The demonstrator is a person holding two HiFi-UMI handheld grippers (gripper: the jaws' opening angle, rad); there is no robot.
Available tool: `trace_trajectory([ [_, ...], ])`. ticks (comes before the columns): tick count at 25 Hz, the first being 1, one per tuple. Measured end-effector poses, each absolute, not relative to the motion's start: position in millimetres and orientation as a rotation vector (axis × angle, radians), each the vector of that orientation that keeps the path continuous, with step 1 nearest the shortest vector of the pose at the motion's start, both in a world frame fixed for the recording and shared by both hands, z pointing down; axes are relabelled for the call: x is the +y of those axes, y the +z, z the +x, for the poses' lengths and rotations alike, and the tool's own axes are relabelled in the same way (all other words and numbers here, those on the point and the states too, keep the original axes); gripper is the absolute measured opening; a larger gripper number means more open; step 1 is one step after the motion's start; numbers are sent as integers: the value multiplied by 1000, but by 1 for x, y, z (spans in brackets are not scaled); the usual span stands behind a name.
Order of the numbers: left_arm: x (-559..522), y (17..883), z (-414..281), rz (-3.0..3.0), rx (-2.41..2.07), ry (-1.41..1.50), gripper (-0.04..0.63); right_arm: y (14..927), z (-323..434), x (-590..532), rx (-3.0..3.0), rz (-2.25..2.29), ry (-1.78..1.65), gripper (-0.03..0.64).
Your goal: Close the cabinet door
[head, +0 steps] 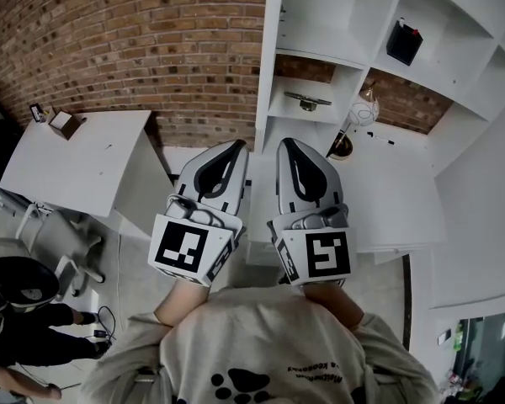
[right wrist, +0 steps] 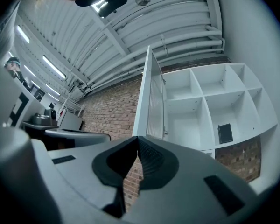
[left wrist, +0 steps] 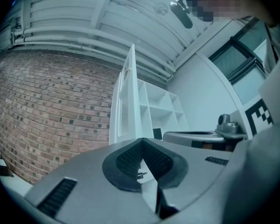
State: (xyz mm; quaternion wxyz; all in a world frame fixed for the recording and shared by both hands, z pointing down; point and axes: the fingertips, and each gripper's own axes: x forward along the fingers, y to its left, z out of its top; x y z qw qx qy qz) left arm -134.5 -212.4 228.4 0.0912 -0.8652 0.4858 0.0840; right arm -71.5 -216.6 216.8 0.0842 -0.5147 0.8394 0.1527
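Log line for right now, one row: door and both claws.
stage: before contact | cabinet door: open, edge-on ahead | left claw: shut, empty | right claw: shut, empty | touching door: none seen

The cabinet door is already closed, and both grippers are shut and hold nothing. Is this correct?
Not quite: the cabinet door stands open, swung out from the cabinet, as the right gripper view shows. The rest holds: the left gripper and the right gripper are shut and hold nothing.
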Motion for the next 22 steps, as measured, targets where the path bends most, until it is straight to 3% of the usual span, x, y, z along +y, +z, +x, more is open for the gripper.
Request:
trace_trajectory([
  [22,-248,151,-132,-2530,1279,290,8,149,-93,-250,2486,-1543,584,20],
])
